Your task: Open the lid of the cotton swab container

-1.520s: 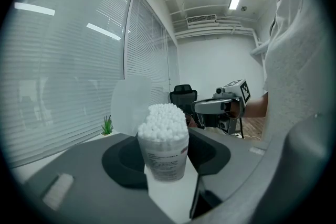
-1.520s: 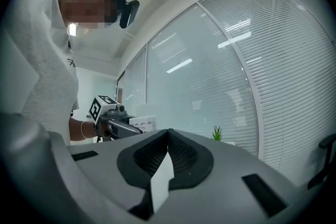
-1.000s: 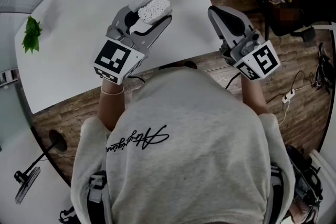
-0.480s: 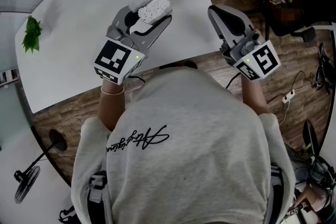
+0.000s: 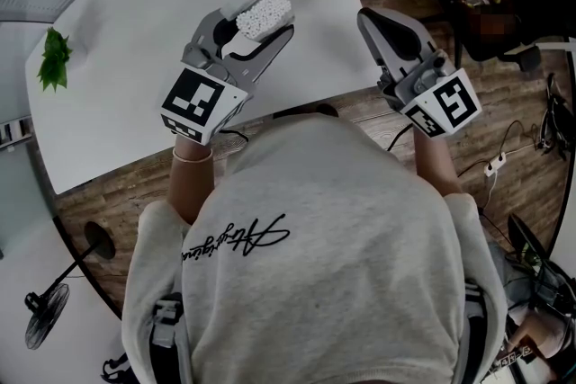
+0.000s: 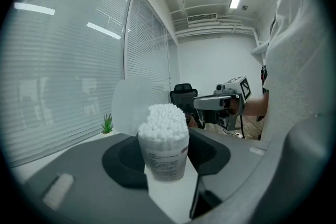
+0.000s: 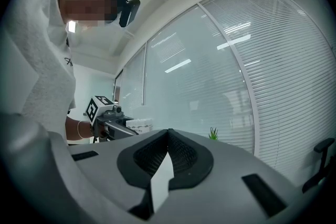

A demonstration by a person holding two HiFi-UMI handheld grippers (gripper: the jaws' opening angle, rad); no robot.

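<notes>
Left gripper [image 5: 254, 24]: clamped on the cotton swab container [image 6: 164, 150], held over the near right part of the table [image 5: 135, 58].
Container: upright; lid [image 6: 128, 103] hinged back, standing open behind the heaped swabs [image 6: 163, 119].
Right gripper [image 5: 373, 17]: jaws pressed together, empty, well apart to the right.
Risk: a tilt would likely spill swabs piled above the rim. A harder squeeze could buckle the thin wall.
Risk: the lid may flop shut, since nothing props it.

Office, window blinds [image 6: 63, 60], office chair [image 6: 184, 96]
</notes>
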